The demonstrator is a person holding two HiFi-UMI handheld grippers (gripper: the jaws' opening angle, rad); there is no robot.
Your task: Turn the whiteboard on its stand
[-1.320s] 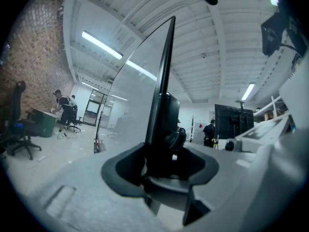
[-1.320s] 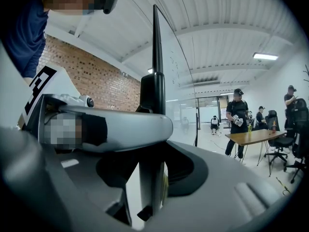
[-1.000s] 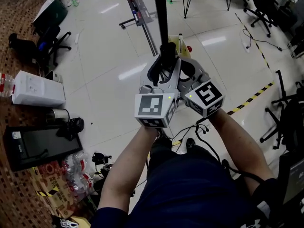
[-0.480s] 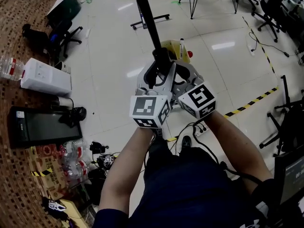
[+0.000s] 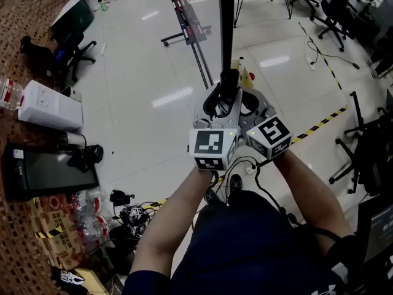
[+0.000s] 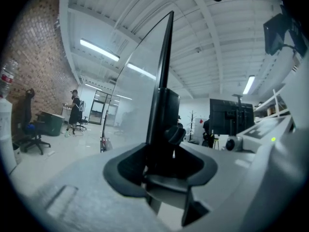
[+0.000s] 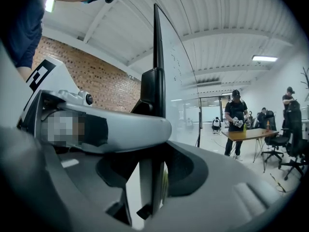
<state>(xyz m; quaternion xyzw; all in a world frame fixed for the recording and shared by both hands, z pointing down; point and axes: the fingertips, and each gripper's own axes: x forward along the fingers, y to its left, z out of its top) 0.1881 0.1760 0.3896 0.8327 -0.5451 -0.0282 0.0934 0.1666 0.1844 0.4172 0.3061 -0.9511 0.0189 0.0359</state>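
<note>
Two grippers share one grip in the head view: the left gripper (image 5: 216, 100) and the right gripper (image 5: 249, 103) sit side by side, touching, both on the near edge of the whiteboard (image 5: 226, 23). The whiteboard shows edge-on as a dark bar rising straight away from them. Its stand foot (image 5: 195, 45) runs across the floor just left of the whiteboard, and a yellow bottle (image 5: 242, 72) stands on the floor just right of it.

In the left gripper view, the whiteboard (image 6: 161, 81) has its black frame between the jaws of the left gripper (image 6: 166, 153). They have just been closing and now stand narrow, pressed on that frame.

In the right gripper view, the right gripper (image 7: 147, 178) is about half open, and its jaws clamp the same edge of the whiteboard (image 7: 157, 57), whose pale face lies to the right.

By my judgement the turn is under way. The edge is gripped and being swung, but how far round the board has come cannot be told. What remains is to finish the swing and let go.

Half a second ago the whiteboard's edge slanted up to the left, and now it stands upright in the picture. The grip looks unchanged, though the camera has shifted too.
</note>
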